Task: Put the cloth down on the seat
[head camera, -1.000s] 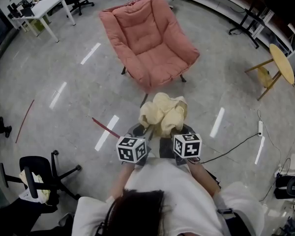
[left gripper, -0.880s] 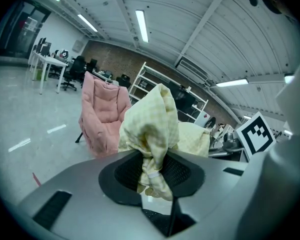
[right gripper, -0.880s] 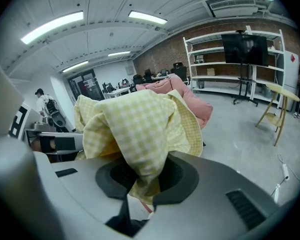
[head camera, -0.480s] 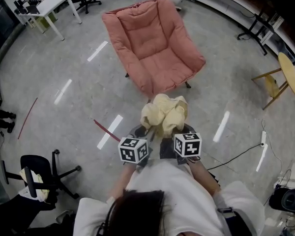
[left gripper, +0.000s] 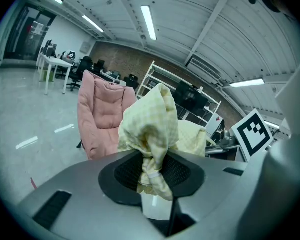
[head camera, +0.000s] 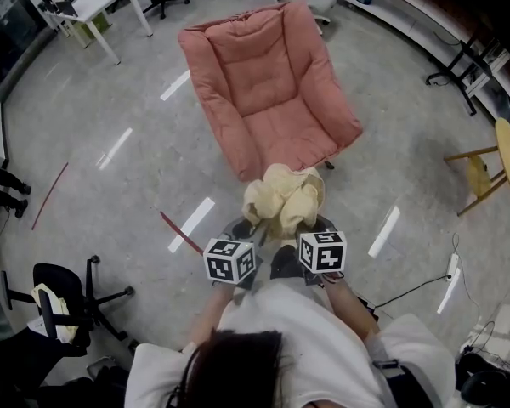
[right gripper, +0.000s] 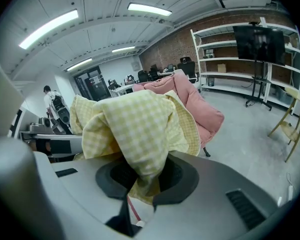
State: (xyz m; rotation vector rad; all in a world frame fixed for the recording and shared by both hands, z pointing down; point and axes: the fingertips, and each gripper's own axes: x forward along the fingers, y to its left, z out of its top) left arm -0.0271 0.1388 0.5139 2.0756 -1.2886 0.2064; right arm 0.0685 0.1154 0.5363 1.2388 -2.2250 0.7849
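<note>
A bunched pale yellow checked cloth (head camera: 282,198) hangs between my two grippers, just in front of the person's chest. My left gripper (head camera: 253,228) is shut on one gathered end of the cloth (left gripper: 151,134). My right gripper (head camera: 304,226) is shut on the other end of the cloth (right gripper: 140,129). The pink cushioned chair (head camera: 268,87) stands on the floor straight ahead, its seat (head camera: 289,134) just beyond the cloth. In the left gripper view the chair (left gripper: 102,116) shows behind the cloth; in the right gripper view the chair (right gripper: 202,111) lies to the right.
A white table (head camera: 98,2) stands at far left and a black office chair (head camera: 55,291) at near left. A wooden stool (head camera: 497,160) is at right, with cables (head camera: 425,283) on the floor. Shelving (right gripper: 240,59) lines the far wall. A red strip (head camera: 180,232) lies on the floor.
The pink chair has come closer and more directly ahead in the head view. Both grippers keep the same hold on the cloth.
</note>
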